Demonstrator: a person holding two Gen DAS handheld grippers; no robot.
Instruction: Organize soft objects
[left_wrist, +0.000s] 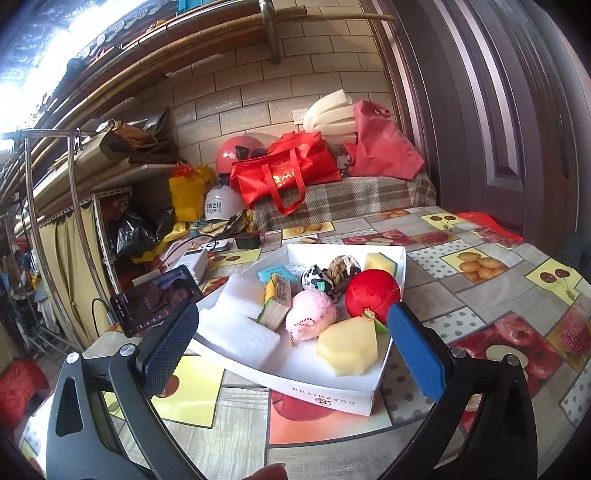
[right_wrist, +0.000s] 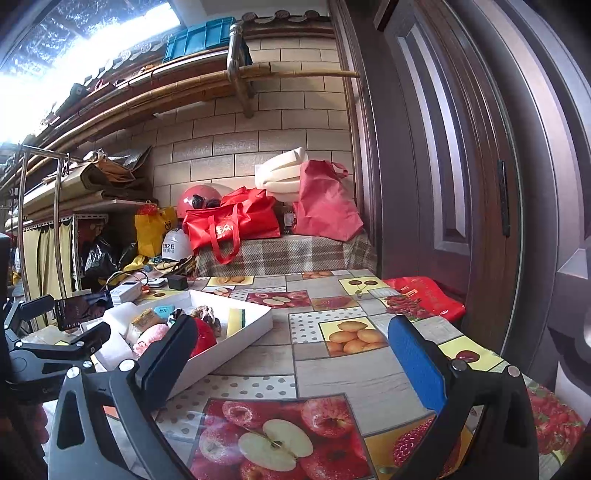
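A white cardboard box (left_wrist: 334, 397) stands on the fruit-print table. It holds soft things: a red plush ball (left_wrist: 371, 295), a pink fluffy ball (left_wrist: 310, 319), a pale yellow sponge (left_wrist: 349, 347), white foam blocks (left_wrist: 236, 317), a rope knot toy (left_wrist: 341, 269) and a yellow-green sponge (left_wrist: 380, 262). My left gripper (left_wrist: 295, 347) is open and empty, its fingers either side of the box's near end, above it. My right gripper (right_wrist: 291, 358) is open and empty over bare table, right of the box (right_wrist: 236, 339). The left gripper's body (right_wrist: 55, 350) shows at the left there.
A phone (left_wrist: 155, 299) stands left of the box, with a white charger (left_wrist: 194, 262) and cables behind. A red bag (right_wrist: 424, 299) lies at the table's right edge by a brown door. Bags and helmets crowd a bench beyond the table.
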